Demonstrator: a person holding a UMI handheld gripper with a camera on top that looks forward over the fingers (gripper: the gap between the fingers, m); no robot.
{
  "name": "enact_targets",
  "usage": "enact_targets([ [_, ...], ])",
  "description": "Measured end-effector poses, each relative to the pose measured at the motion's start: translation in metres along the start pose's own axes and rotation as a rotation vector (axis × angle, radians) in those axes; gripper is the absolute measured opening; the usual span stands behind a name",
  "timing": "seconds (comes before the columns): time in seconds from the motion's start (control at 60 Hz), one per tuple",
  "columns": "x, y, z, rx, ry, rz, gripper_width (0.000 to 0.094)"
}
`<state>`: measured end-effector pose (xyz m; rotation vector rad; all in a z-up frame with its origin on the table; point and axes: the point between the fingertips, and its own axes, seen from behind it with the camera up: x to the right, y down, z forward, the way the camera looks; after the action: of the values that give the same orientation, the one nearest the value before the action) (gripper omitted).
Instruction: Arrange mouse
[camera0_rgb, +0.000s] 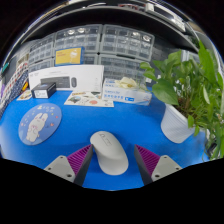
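The lower ends of my fingers (78, 163) are cut off below, so I can't see my hand. Print on the white box (66, 77) and the leaflets (88, 99) is too small to read. The plant (190, 80) runs off the side, hiding part of its pot (177, 124)

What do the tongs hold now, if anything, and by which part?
Nothing is held. The white mouse lies on the blue table between the open tongs, with a gap at each side, and no pad presses on it.
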<state>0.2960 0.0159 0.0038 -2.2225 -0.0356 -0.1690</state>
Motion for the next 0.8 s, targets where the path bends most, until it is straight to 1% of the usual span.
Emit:
enact_targets([
  [0.133,0.002,-0.012,0.023,-0.013,-0.034,0.069,0.0801],
  [0.15,0.002,-0.013,0.026,-0.015,-0.038,0.079,0.0782],
  [0.167,0.001,-0.014,0.028,-0.016,-0.045,0.089,0.0800],
  [0.183,0.000,-0.016,0.031,-0.017,-0.053,0.099,0.0738],
  [0.217,-0.003,-0.016,0.034,-0.021,-0.070,0.123,0.0657],
  [0.25,0.000,-0.018,0.037,-0.019,-0.061,0.131,0.0624],
  [0.3,0.000,-0.020,0.039,-0.016,-0.066,0.123,0.0525],
  [0.35,0.001,-0.021,0.041,-0.015,-0.065,0.122,0.0502],
  [0.467,0.001,-0.019,0.041,-0.044,-0.062,0.134,0.0460],
  [0.483,0.001,-0.019,0.041,-0.048,-0.057,0.136,0.0432],
  [0.533,0.002,-0.018,0.041,-0.066,-0.048,0.142,0.0409],
  [0.55,0.002,-0.019,0.042,-0.068,-0.045,0.142,0.0385],
  [0.667,0.002,-0.019,0.042,-0.104,-0.027,0.157,0.0378],
  [0.733,0.005,-0.021,0.038,-0.134,0.009,0.159,0.0378],
  [0.8,0.009,-0.043,0.027,-0.104,0.060,0.148,0.0379],
])
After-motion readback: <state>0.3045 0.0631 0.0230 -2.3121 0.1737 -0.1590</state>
